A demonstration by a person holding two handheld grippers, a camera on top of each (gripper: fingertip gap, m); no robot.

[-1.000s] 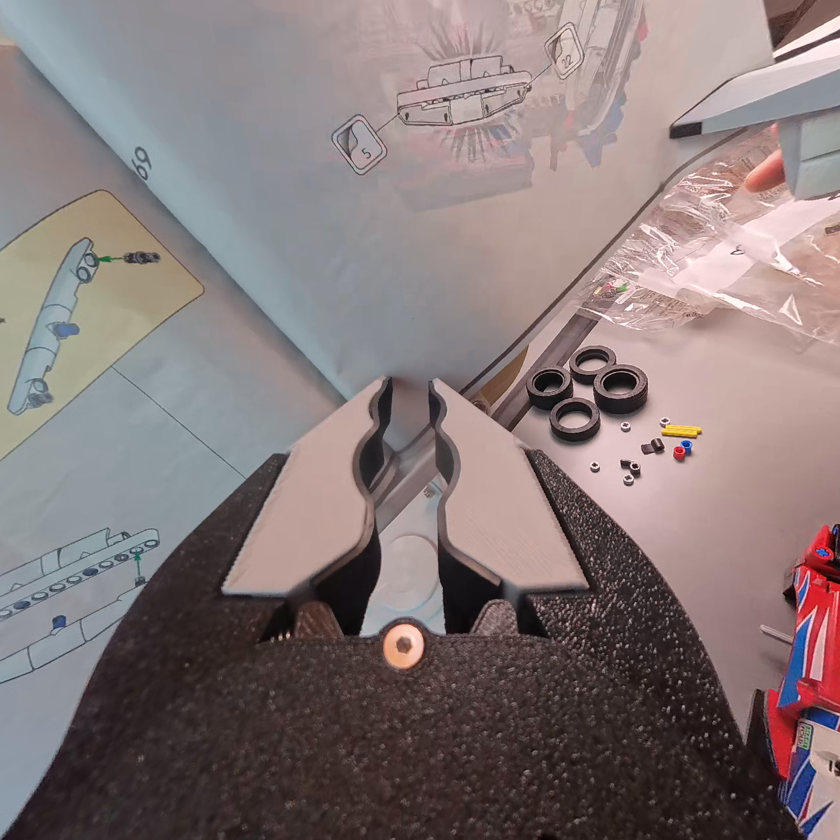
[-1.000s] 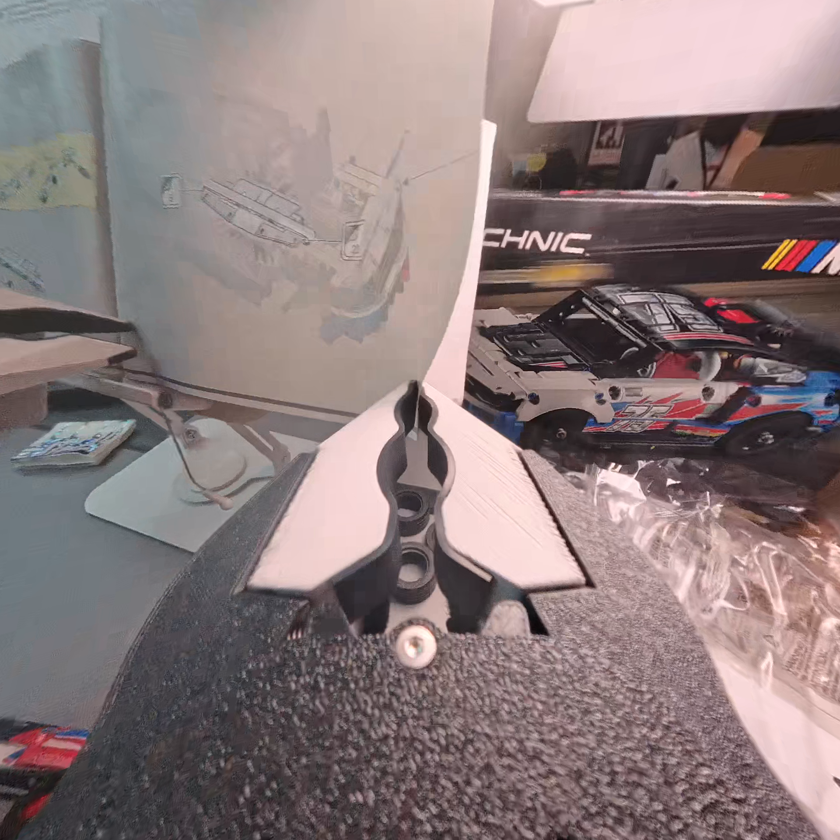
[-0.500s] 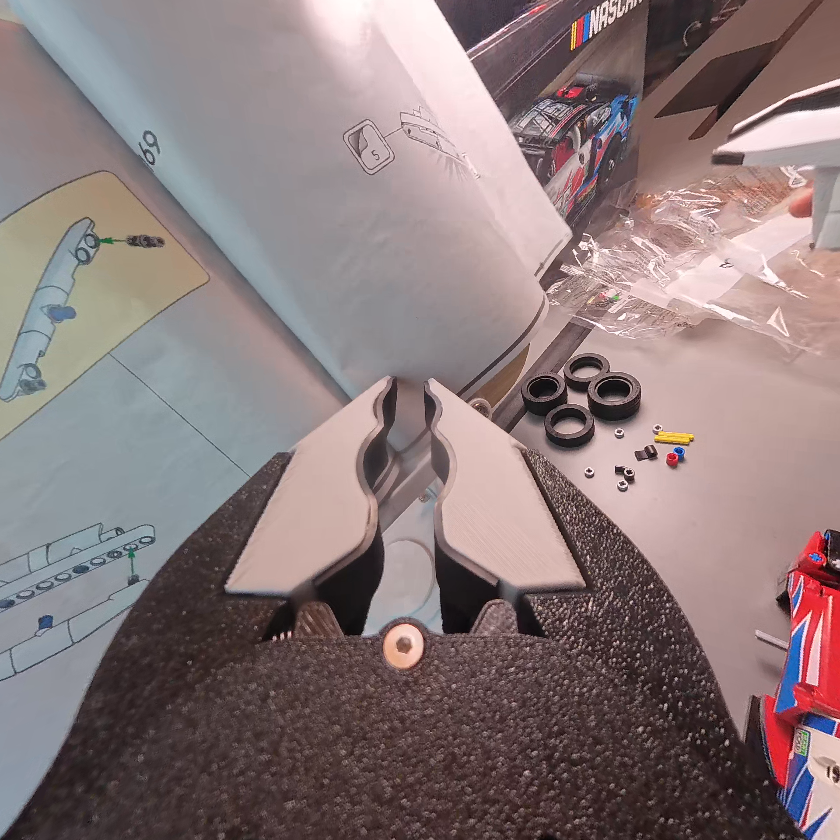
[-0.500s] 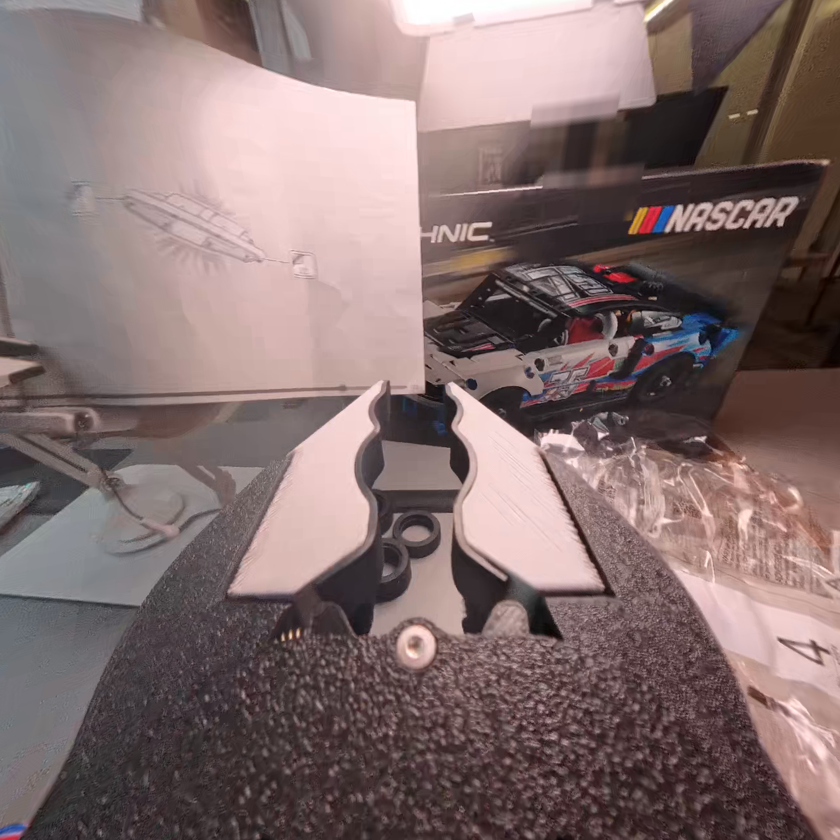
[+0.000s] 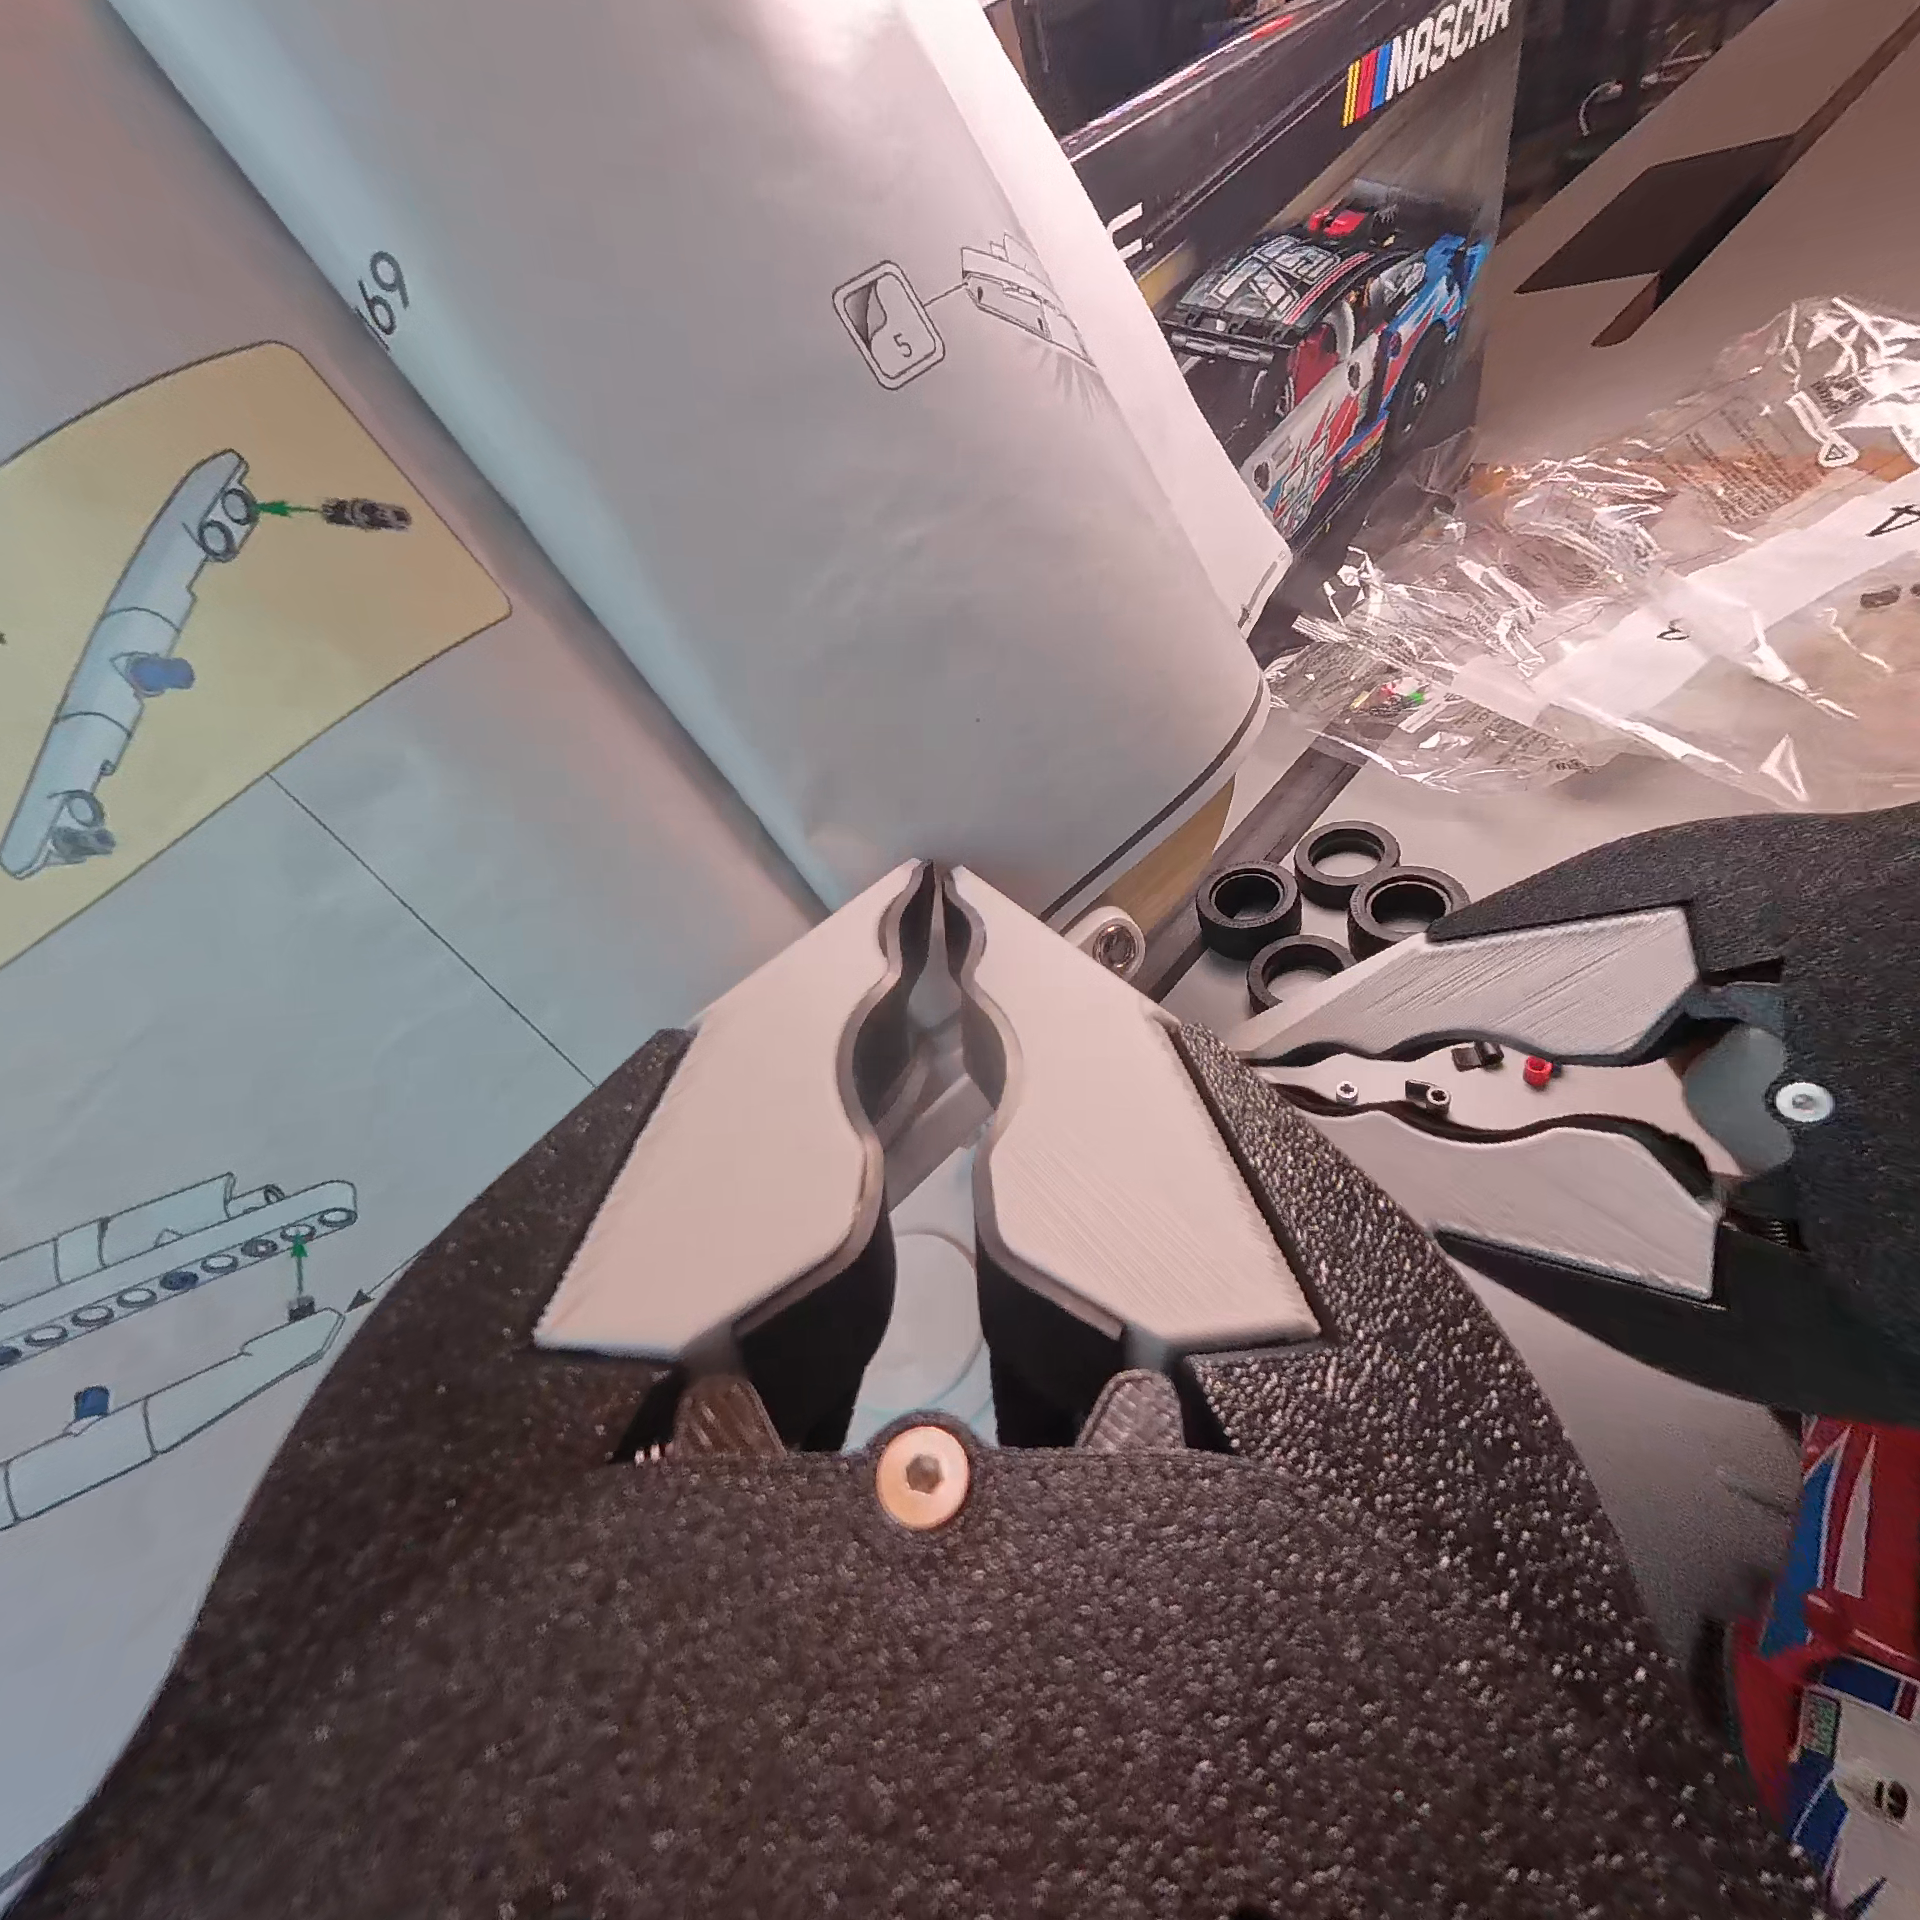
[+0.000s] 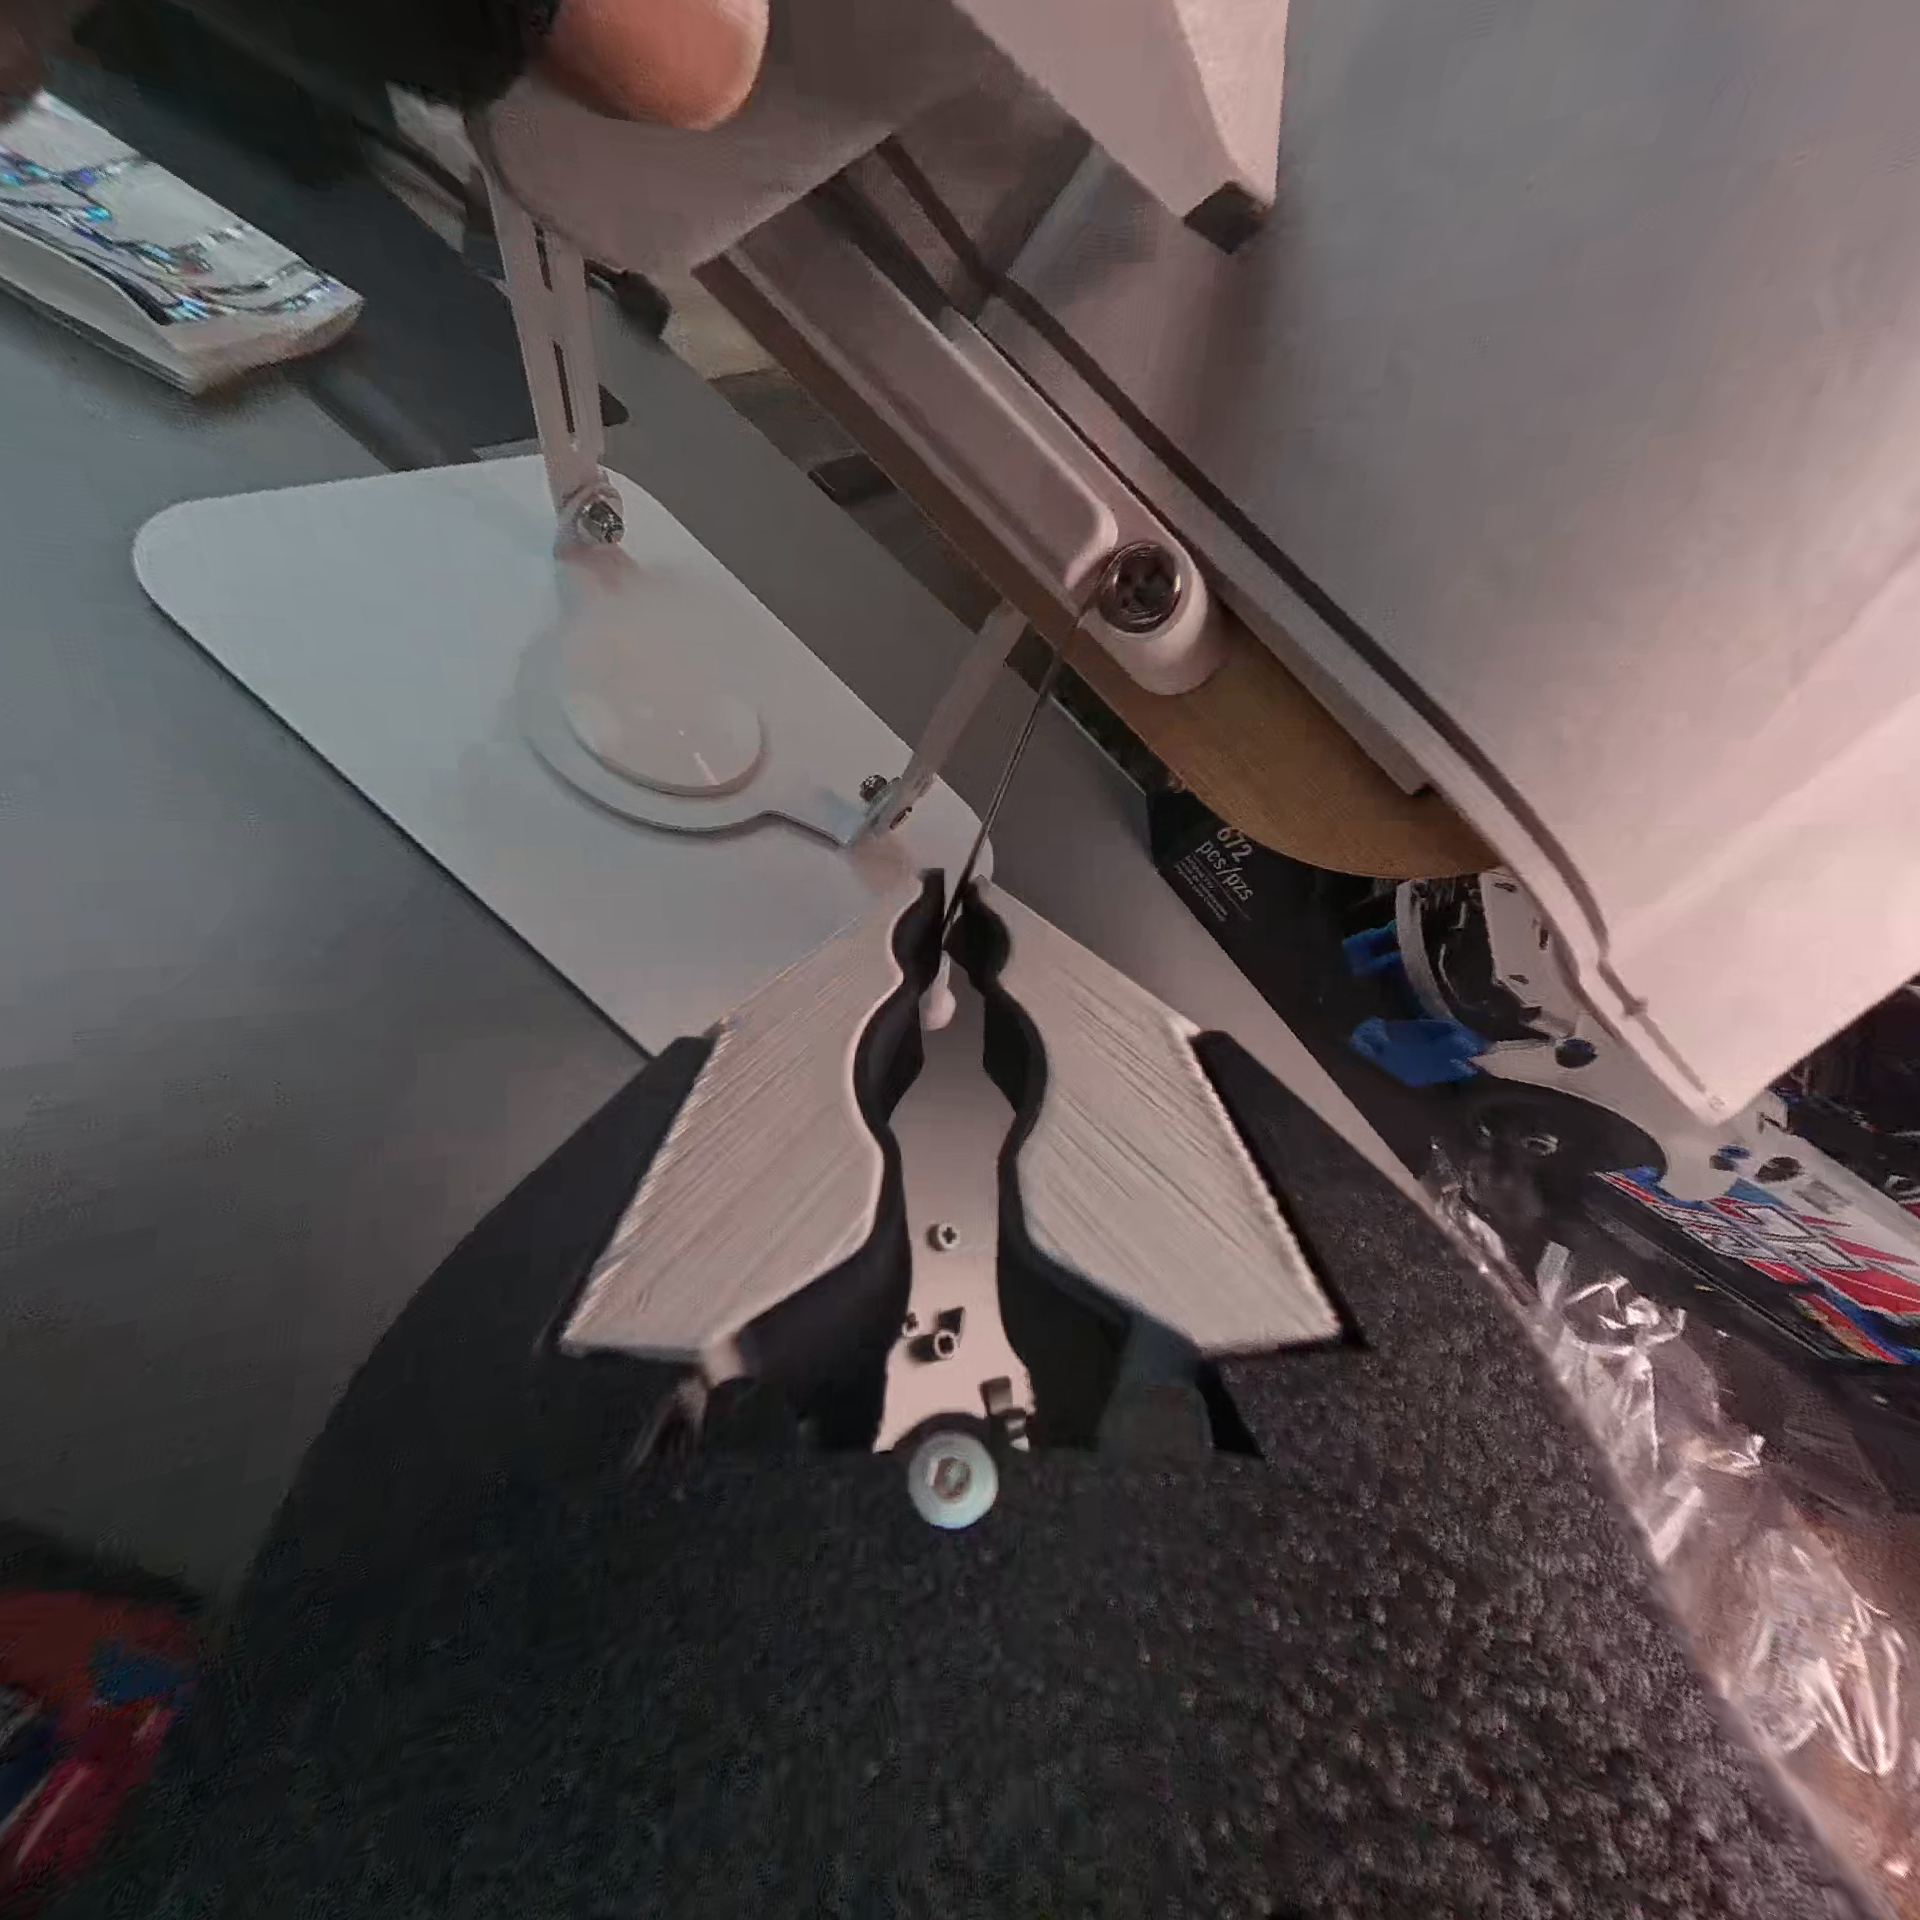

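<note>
An instruction booklet stands open on a white metal stand [image 6: 364,623]. My left gripper [image 5: 932,878] is shut on the bottom edge of a lifted page [image 5: 779,468], which stands up from the open spread [image 5: 260,935]. My right gripper [image 6: 948,896] is shut on the stand's thin black wire page holder [image 6: 1003,774], just below the stand's ledge; the wire's white ball tip sits between the fingers. The right gripper also shows in the left wrist view [image 5: 1247,1051], close to the right of my left gripper.
Several black tyres [image 5: 1330,914] and tiny loose parts [image 5: 1532,1070] lie on the grey table right of the stand. Behind are the set's box [image 5: 1351,260] and crumpled plastic bags [image 5: 1662,623]. A red model car [image 5: 1849,1714] is near right. A sticker sheet [image 6: 156,281] lies far left. My hands' fingertips stand some 10 centimetres from each other.
My right gripper has dropped to the stand's ledge and shut on the wire page holder. My left gripper has closed on the page's bottom edge. The page has swung further left.
</note>
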